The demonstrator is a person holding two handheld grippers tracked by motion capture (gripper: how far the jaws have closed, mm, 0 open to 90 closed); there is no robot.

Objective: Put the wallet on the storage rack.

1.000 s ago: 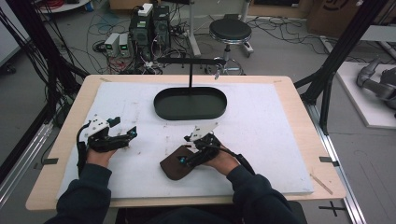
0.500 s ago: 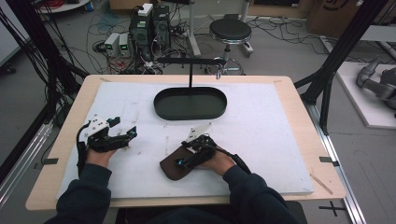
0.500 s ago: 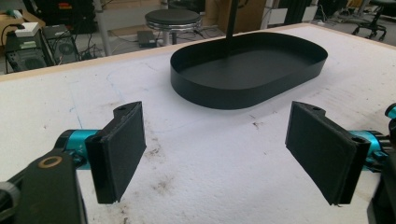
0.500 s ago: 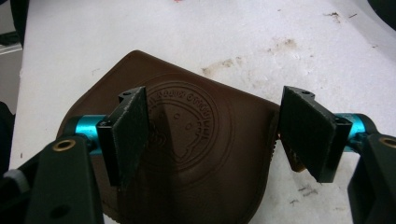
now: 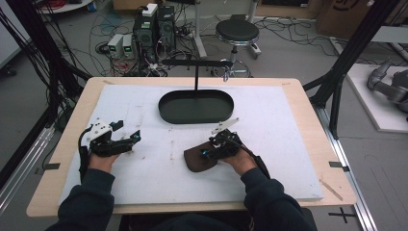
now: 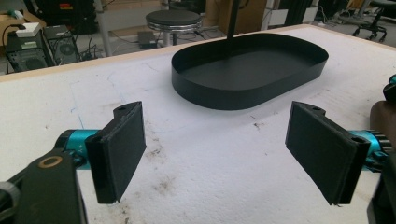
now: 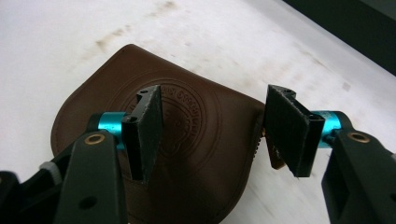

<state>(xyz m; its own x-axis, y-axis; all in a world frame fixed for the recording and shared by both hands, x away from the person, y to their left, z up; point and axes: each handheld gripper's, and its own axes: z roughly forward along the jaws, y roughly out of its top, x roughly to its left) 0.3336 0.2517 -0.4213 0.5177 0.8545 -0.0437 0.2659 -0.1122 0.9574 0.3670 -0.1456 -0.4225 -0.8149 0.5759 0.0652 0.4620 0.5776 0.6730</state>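
Note:
A brown leather pouch (image 5: 195, 159) (image 7: 196, 140) with an embossed round stamp lies flat on the white mat, near the front centre. My right gripper (image 5: 208, 153) (image 7: 215, 126) hovers just over it, open, one jaw above the stamp and the other at the pouch's edge. My left gripper (image 5: 130, 139) (image 6: 219, 149) rests at the left of the mat, open wide with nothing between its jaws. A black oval tray (image 5: 196, 107) (image 6: 250, 70) sits at the far centre of the mat.
A black stand (image 5: 196, 72) with a horizontal bar rises from the tray. The white mat (image 5: 288, 144) covers a wooden table (image 5: 337, 187). A stool, computer cases and cables stand on the floor beyond the far edge.
My right gripper has moved a little down and left over the pouch. The left gripper has stayed where it was.

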